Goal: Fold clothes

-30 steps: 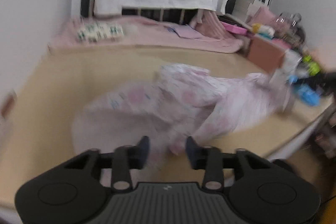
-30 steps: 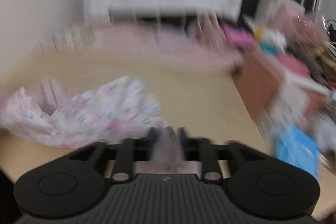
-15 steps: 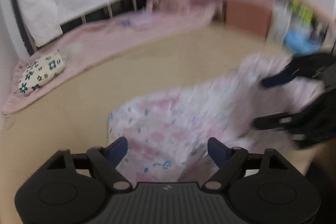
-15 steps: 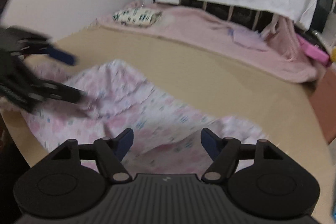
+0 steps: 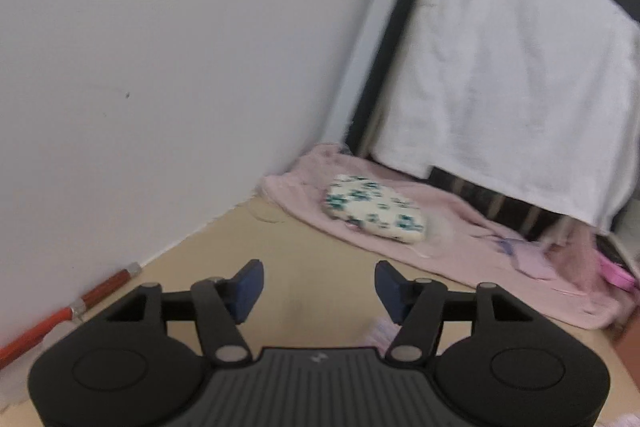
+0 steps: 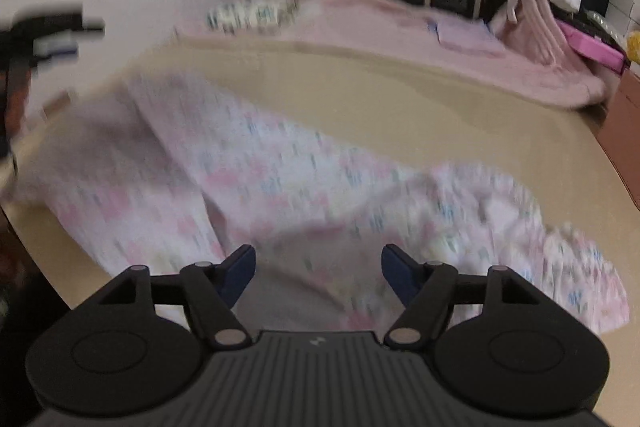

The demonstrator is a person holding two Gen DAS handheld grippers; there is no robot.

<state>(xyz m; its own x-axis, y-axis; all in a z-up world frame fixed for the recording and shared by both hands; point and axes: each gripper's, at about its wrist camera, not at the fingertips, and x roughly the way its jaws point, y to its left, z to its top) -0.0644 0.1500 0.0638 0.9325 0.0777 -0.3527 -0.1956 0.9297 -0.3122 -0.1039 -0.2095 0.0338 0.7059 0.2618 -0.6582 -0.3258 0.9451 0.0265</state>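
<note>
Left tongs (image 5: 316,285) have swung off the garment (image 6: 280,187) toward the wall (image 5: 160,67); jaws wide, empty. Right tongs (image 6: 318,269) hover over it, jaws wide, empty. Garment lies crumpled on the desk (image 6: 460,115).

White wall (image 5: 168,67), beige tabletop (image 6: 400,115)

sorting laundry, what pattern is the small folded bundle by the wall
Cream with teal flowers, clearest in the left wrist view.

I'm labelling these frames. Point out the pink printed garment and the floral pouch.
pink printed garment (image 6: 280,179): right wrist view, middle of the cloth.
floral pouch (image 5: 374,213): left wrist view, its top face.
</note>
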